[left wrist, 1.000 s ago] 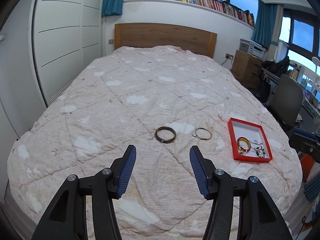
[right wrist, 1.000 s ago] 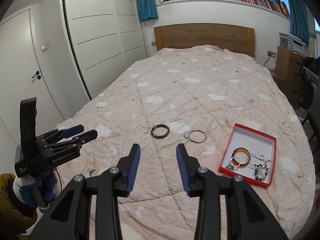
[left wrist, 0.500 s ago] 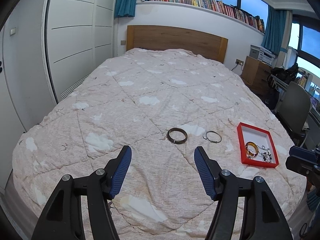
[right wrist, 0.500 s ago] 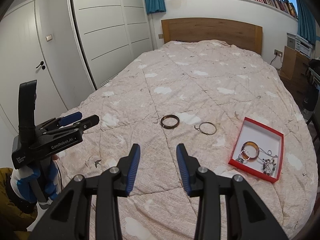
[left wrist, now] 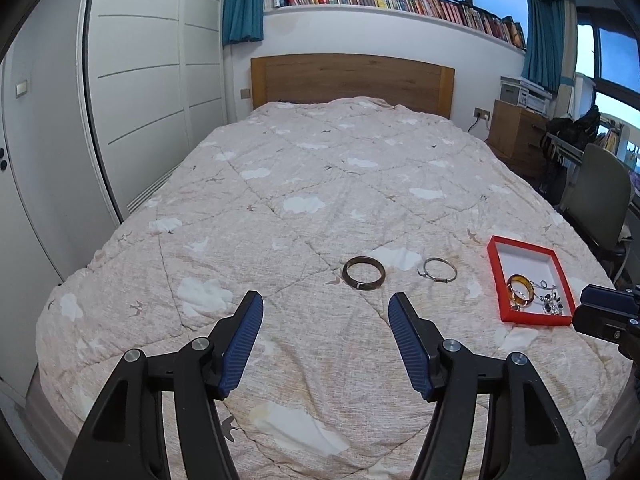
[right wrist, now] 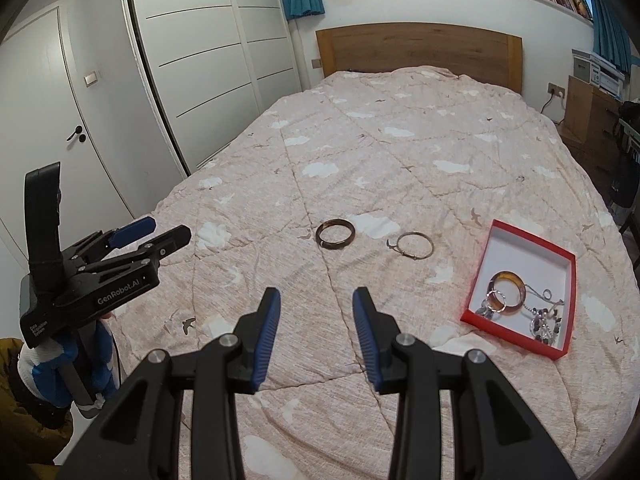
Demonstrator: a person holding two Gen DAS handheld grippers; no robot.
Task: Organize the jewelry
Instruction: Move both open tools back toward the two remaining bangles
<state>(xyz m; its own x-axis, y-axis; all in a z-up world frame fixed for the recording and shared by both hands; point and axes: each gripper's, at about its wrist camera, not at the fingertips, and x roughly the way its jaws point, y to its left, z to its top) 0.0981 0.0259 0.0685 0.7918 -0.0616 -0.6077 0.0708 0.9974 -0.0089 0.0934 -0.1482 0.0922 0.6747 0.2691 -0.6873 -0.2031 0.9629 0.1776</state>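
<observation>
A dark brown bangle [left wrist: 364, 273] [right wrist: 335, 234] and a thin silver bracelet [left wrist: 439, 274] [right wrist: 412, 245] lie side by side on the bed quilt. To their right a red tray [left wrist: 497, 276] [right wrist: 476, 272] holds an amber bangle [left wrist: 520, 290] [right wrist: 508, 287] and several small silver pieces. My left gripper [left wrist: 325, 340] is open and empty, held above the quilt short of the bangle. My right gripper [right wrist: 316, 332] is open and empty, also well short of both rings. The left gripper also shows in the right wrist view [right wrist: 156, 236].
The quilt [left wrist: 320, 184] covers a wide bed with a wooden headboard [left wrist: 352, 80]. White wardrobe doors [left wrist: 140, 100] stand on the left. A chair [left wrist: 596, 196] and a wooden cabinet [left wrist: 516, 128] stand on the right of the bed.
Both grippers have pulled back and risen from the jewelry, so the rings and tray look farther away. Both stay open. Nothing on the bed has moved.
</observation>
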